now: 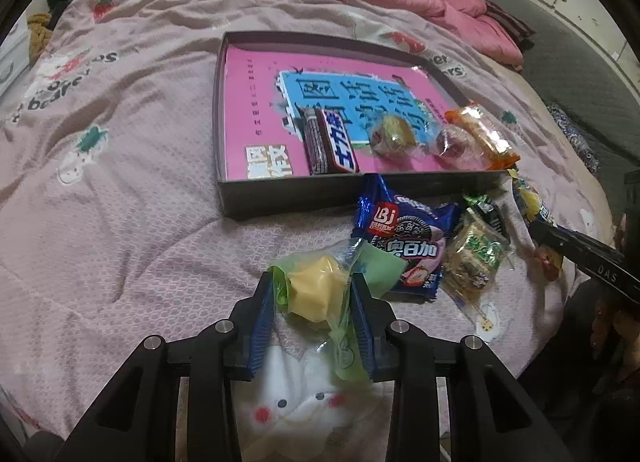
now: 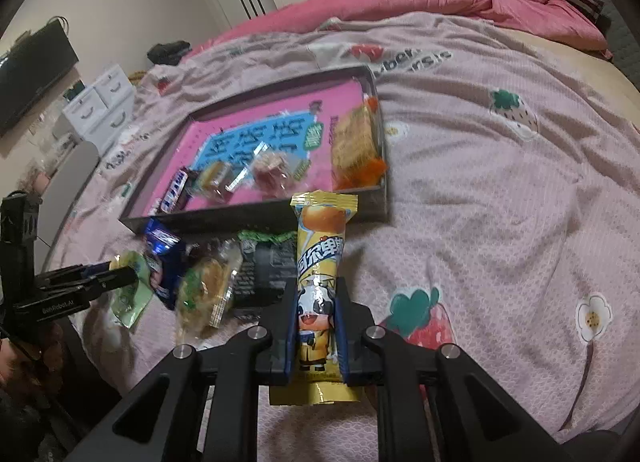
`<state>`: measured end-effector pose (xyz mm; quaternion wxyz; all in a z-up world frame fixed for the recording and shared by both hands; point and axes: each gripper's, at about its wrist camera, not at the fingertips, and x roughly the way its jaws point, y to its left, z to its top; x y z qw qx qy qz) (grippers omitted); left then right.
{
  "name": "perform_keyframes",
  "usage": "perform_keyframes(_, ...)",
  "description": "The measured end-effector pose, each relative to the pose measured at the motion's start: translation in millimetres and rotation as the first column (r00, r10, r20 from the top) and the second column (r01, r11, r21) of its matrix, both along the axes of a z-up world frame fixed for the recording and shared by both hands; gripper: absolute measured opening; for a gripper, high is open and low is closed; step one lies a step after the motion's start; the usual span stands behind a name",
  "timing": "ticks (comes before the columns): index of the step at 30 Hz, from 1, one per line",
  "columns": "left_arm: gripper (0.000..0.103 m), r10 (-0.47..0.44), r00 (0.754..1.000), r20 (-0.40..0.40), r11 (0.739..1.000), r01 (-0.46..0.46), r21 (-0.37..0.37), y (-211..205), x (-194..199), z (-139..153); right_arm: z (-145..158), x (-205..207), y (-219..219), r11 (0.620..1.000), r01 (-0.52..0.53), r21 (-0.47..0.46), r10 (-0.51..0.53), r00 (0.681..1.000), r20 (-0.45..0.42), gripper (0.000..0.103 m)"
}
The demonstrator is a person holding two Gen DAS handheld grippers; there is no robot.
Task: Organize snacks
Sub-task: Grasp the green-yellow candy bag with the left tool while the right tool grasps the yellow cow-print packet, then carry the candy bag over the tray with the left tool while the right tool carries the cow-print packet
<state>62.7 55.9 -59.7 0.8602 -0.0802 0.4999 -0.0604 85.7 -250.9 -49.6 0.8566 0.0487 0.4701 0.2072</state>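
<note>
Two grippers, each pinching one snack above a bed. Left gripper (image 1: 313,292): jaws closed on a green-wrapped cake (image 1: 316,294), yellow inside, wrapper bulging between the blue pads. Right gripper (image 2: 316,318): jaws pressed together on a yellow bar (image 2: 320,282) with a cartoon cow, standing upright between the pads, its top end level with the tray's near wall. Tray (image 1: 280,192): shallow, dark-walled, pink and blue printed floor, lying on the pink bedspread (image 1: 120,182). Four items in the tray, all along its near edge: chocolate bar (image 1: 330,142) toward the middle; round yellow-green sweet (image 1: 394,134) beside it; reddish sweet (image 1: 450,144) next; orange-ended biscuit pack (image 1: 482,130) in the near right corner. Loose pile on the bedspread just outside the tray's near wall, toward its right corner: blue sandwich-cookie pack (image 1: 404,238), its top corner touching the wall; clear pack of pale biscuits with green print (image 1: 474,258) to its right; dark green-topped pack (image 1: 486,208) behind that. Cake overlaps the blue pack's lower left edge in the left view.
</note>
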Motion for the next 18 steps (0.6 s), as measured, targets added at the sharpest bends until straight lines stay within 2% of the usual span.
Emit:
perform_keyframes(5, 0.037, -0.008, 1.000, 0.018, 1.000, 0.008, 0.011, -2.7, -4.1, 8.4, 5.4, -1.6, 1.1, 1.000, -0.014, 0.019, 0.013, 1.000, 0.020, 0.016)
perform_keyframes(13, 0.037, 0.019, 0.999, 0.029, 1.000, -0.019, -0.008, 2.7, -9.0, 15.8, 10.6, -3.7, 2.1, 0.999, -0.025, 0.032, 0.024, 0.999, 0.048, 0.016)
perform_keyframes(18, 0.037, 0.042, 0.998, 0.049, 0.999, -0.043, 0.007, 6.8, -11.6, 22.4, 11.5, -2.6, 1.5, 0.999, -0.026, 0.040, 0.024, 0.998, 0.050, 0.016)
